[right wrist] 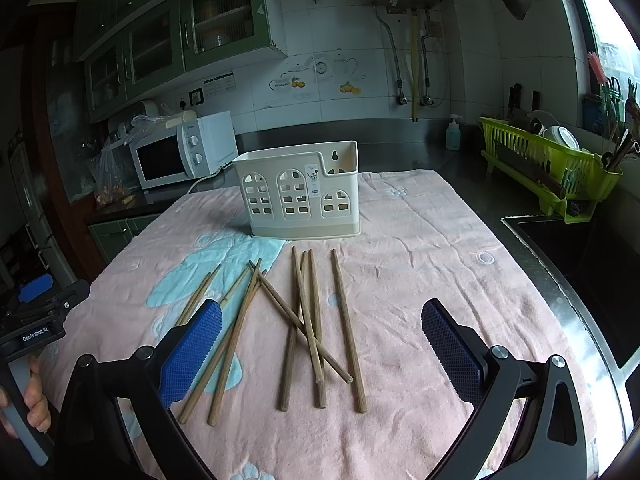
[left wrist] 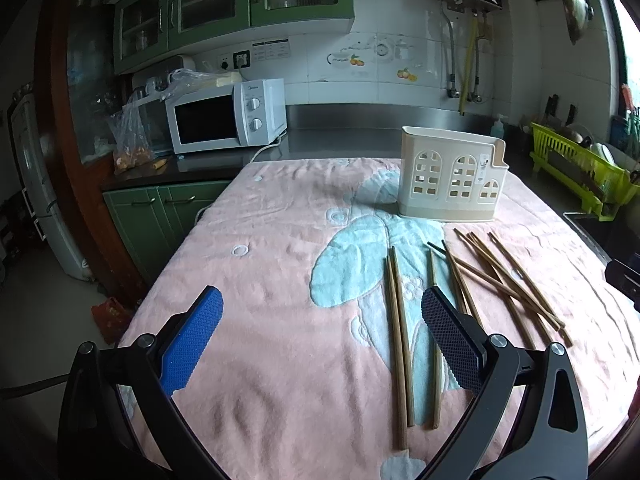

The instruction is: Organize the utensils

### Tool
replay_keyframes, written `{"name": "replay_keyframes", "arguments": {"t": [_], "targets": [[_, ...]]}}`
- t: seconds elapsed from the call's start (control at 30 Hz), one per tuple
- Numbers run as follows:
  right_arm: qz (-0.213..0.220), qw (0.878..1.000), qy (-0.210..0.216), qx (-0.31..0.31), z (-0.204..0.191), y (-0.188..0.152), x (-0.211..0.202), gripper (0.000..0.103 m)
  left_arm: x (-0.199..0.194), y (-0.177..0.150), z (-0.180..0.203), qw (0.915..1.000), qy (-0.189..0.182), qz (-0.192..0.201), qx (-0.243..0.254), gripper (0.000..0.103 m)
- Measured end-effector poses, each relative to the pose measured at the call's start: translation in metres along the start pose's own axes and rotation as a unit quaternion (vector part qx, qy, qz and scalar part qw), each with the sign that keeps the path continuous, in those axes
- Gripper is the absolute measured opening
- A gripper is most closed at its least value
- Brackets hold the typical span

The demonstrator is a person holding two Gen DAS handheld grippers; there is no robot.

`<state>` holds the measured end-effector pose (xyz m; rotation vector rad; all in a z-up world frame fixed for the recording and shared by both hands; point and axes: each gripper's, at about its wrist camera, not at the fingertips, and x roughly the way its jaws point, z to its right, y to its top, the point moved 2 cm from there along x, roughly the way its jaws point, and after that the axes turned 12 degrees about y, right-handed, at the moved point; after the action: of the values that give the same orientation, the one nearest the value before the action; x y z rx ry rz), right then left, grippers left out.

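Holding both tools low over the pink towel-like cloth (right wrist: 420, 240) with its pale blue pattern, I have nothing gripped in either. My left gripper (left wrist: 322, 318) stands wide open, its blue textured pads spread far apart above bare cloth, with the inner pad (left wrist: 450, 340) overlapping one stick in that view. My right gripper (right wrist: 322, 330) is equally wide open and empty, its two blue pads framing the middle of the scatter from above.

Brown wooden chopsticks (right wrist: 304, 328) lie loose on the cloth in front of me, pointing roughly away from me. Toward my left, a close pair (left wrist: 400, 344) lies side by side, touching along most of its length, with a single stick (left wrist: 434, 344) just beside it. Farther right, several cross one another in a loose heap (left wrist: 504, 280); in the right view one stick lies diagonally over at least two others, and one (right wrist: 348, 332) lies straight at the right edge of the group.

Beyond the sticks, the cream plastic utensil holder (right wrist: 300, 192) with arched window cut-outs stands upright on the cloth, near their far tips but apart from them. I cannot see inside it.

A hand (right wrist: 34, 396) grips the left tool's handle at the edge of the right view. A white microwave (left wrist: 226, 116) sits on the counter behind, and a lime-green dish rack (right wrist: 548, 164) stands to my right.
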<state>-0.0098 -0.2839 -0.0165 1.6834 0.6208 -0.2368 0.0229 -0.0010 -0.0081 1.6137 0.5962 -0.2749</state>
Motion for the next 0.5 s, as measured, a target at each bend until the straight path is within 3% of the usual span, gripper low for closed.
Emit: {"name": "replay_keyframes", "arguments": {"t": [0.5], "targets": [[-0.002, 1.000, -0.005, -0.001, 0.0019, -0.0005, -0.0008, 0.097, 0.0004, -0.0016, -0.0005, 1.0000, -0.002, -0.002, 0.000, 0.098]]}}
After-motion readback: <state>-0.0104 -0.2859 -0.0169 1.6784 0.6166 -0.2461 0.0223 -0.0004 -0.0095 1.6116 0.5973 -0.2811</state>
